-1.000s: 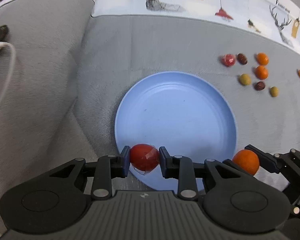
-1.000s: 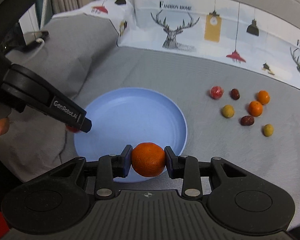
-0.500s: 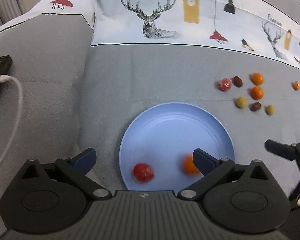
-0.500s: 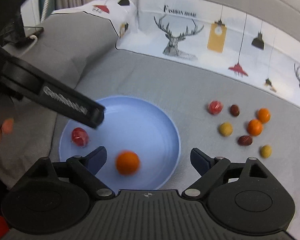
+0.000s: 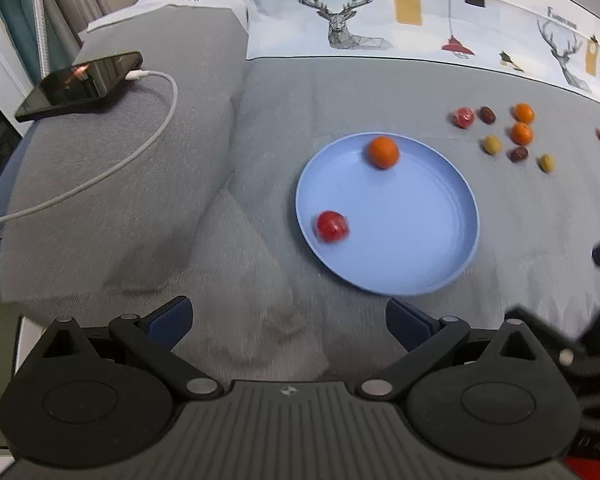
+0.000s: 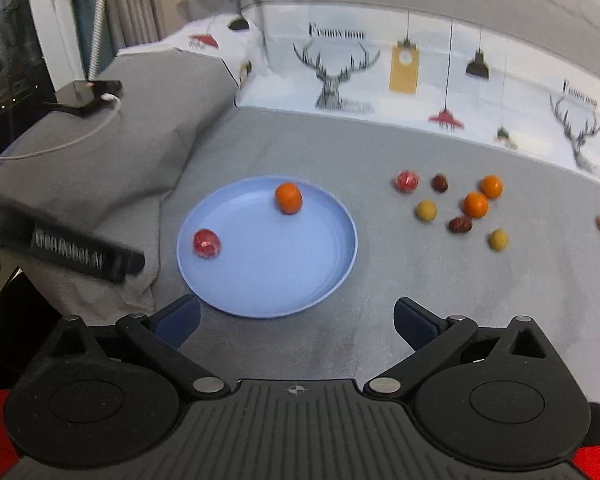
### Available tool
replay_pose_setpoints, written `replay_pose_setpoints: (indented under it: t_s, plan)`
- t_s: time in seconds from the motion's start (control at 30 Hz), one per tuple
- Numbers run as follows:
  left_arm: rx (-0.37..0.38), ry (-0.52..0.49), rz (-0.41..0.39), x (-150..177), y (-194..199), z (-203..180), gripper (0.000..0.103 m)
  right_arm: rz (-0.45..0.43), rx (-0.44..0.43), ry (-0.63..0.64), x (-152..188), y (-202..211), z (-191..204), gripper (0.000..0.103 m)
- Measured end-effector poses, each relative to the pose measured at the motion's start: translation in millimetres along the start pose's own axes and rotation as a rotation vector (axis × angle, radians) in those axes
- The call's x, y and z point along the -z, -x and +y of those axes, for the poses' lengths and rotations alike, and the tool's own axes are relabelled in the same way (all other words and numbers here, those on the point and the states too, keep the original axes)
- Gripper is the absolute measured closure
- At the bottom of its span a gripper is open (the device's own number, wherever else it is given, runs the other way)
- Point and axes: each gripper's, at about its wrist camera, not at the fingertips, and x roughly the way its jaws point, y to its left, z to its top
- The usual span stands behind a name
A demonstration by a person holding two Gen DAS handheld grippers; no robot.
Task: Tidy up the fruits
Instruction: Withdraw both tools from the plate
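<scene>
A blue plate [image 5: 420,240] [image 6: 284,276] lies on the grey cloth. It holds an orange [image 5: 384,153] [image 6: 289,198] at its far rim and a red fruit [image 5: 332,226] [image 6: 207,243] at its left rim. Several small fruits lie loose to the right: a red one [image 6: 407,181], dark ones [image 6: 460,224], oranges [image 6: 476,204] and yellow-green ones [image 6: 426,210]. My left gripper [image 5: 288,322] is open and empty, pulled back from the plate. My right gripper [image 6: 296,326] is open and empty near the plate's front edge.
A black phone [image 5: 80,84] with a white cable [image 5: 132,160] lies on a raised grey fold at the far left. A white printed cloth [image 6: 420,76] runs along the back. The left gripper's finger [image 6: 72,254] shows at the left of the right wrist view.
Both grippers let go of their fruit and opened, then drew back and up from the plate. The orange rolled to the plate's far rim. The red fruit stays at the left rim.
</scene>
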Motion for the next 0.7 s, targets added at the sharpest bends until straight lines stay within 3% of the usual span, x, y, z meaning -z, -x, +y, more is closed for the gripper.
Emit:
replay_pose_setpoints:
  t_s: [0.53,0.7]
  plan:
    - [-0.025,-0.04,-0.162,24,65,-17,0.0,-0.137,0.03,-0.009,12,58,-4,0.001]
    - [-0.038,-0.034,-0.172,21,70,-18,0.0,-0.173,0.037,-0.003,13,67,-3,0.001]
